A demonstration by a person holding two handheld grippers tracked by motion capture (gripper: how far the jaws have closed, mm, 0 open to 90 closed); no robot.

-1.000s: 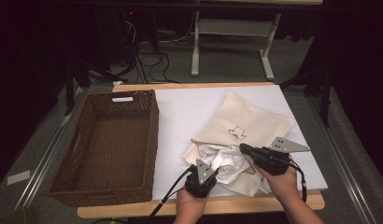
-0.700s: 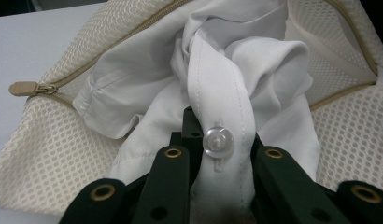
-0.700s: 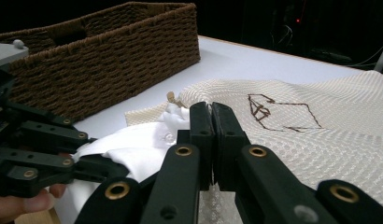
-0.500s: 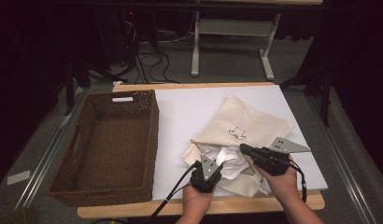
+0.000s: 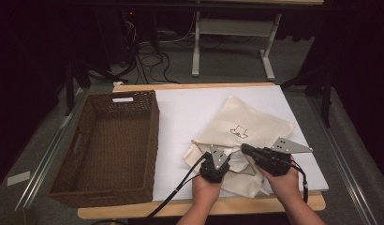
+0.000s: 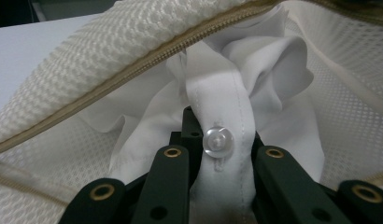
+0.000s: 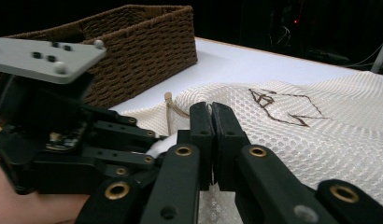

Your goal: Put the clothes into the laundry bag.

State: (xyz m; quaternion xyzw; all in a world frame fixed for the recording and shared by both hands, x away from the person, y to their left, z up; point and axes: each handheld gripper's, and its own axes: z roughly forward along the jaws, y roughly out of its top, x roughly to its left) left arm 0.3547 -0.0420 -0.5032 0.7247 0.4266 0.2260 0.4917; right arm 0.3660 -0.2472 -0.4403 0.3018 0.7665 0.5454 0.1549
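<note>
Dark room, grey floor (image 5: 49,154), white desk frame (image 5: 232,44), tangled cables (image 5: 152,51)

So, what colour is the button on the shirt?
The button is clear and pale, sewn on the white shirt; the left gripper view shows it best.

- A wooden table (image 5: 199,87) carries everything, its top showing as a bare strip along the far and near edges.
- A white sheet (image 5: 190,112) covers most of the top.
- A brown wicker basket (image 5: 150,140) stands on the left part, its right wall over the sheet's left edge.
- A cream mesh bag (image 5: 255,124) lies on the sheet at the right, a dark emblem on it, white cloth (image 5: 237,159) at its near opening.
</note>
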